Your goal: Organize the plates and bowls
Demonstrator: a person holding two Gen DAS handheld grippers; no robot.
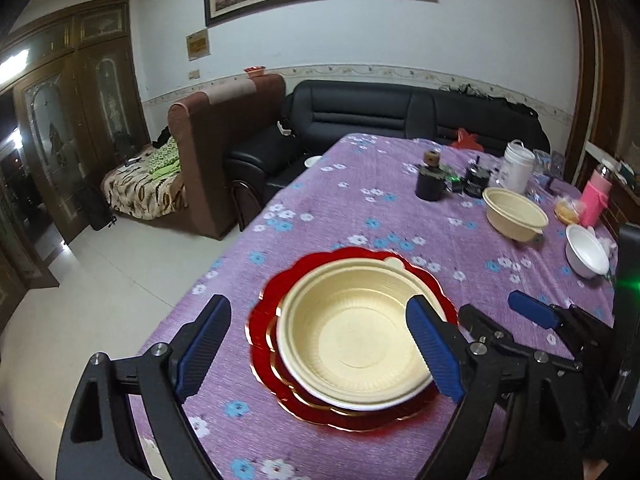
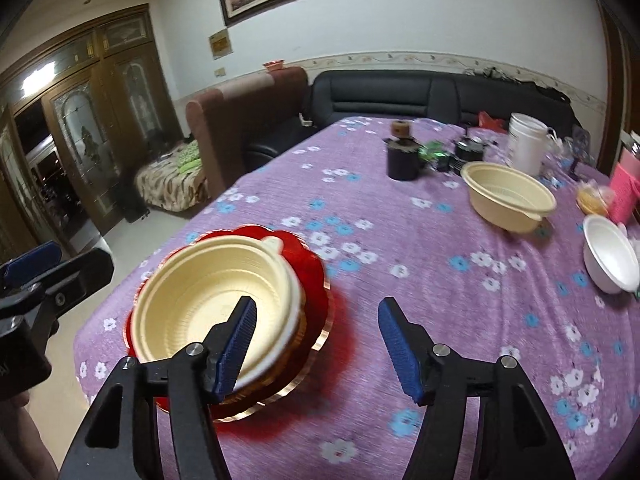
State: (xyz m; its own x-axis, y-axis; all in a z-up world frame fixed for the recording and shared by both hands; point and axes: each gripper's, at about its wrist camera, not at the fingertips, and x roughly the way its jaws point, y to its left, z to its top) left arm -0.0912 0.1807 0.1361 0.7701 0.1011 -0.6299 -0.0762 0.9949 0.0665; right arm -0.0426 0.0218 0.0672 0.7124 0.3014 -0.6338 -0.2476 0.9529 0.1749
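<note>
A cream bowl sits in a white bowl on a stack of red scalloped plates near the table's front left. My left gripper is open, its jaws either side of the stack's front. The stack also shows in the right wrist view, with the cream bowl on the red plates. My right gripper is open and empty, just right of the stack. A second cream bowl and a white bowl stand at the far right.
The table has a purple flowered cloth. At the back stand a dark jar, a white tub, a pink bottle and small clutter. A black sofa is behind the table. The left table edge drops to the floor.
</note>
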